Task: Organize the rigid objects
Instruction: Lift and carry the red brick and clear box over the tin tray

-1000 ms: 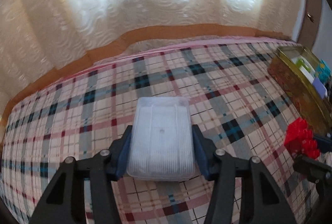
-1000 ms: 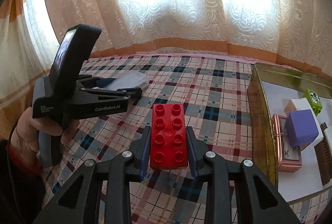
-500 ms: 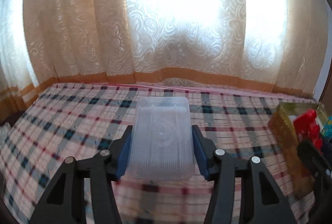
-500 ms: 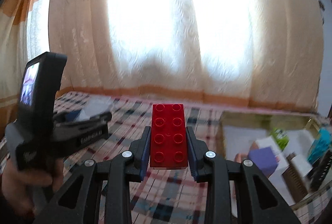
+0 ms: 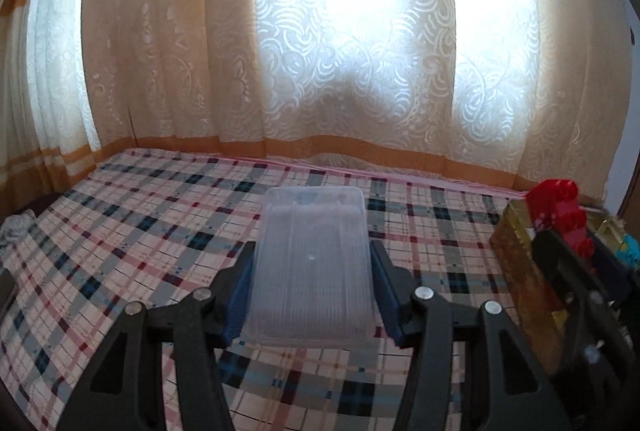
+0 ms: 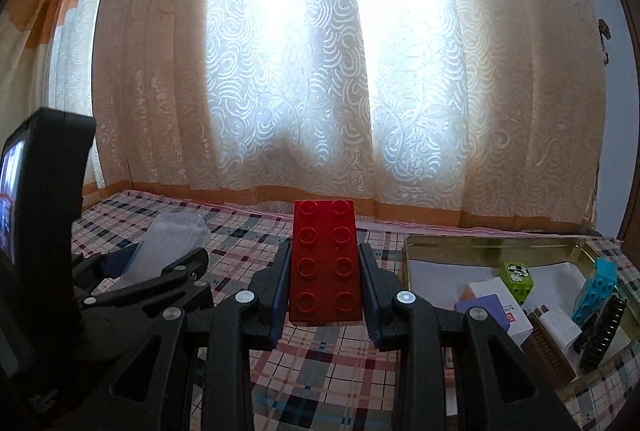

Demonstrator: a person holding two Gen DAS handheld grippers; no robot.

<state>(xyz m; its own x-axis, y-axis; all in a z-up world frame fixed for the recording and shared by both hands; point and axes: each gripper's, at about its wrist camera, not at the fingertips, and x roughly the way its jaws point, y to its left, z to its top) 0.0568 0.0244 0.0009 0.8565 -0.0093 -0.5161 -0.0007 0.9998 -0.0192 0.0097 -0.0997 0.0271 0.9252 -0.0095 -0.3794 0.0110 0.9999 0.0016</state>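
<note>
Several pieces already lie in the gold tin (image 6: 492, 245) at four o'clock. The right gripper (image 6: 325, 281) clamps a red building brick (image 6: 325, 263), the left gripper (image 5: 311, 283) a clear plastic case (image 5: 312, 267); both held above the plaid cloth (image 5: 140, 231), unstowed.

Strong backlight in both wrist views: daylight pours through the curtain (image 5: 360, 43), and I see its centre panels blown out to pure white. The checked cloth (image 5: 120, 231) reads dimmer, colours muted. The gripper arms near the lens go almost black, detail lost. The red brick (image 6: 325, 263) stays sharp and saturated; the clear box (image 5: 312, 271) looks hazy. Soft blur along the lower right in the left view. Heavy fisheye bending, with dark vignette in all corners.
</note>
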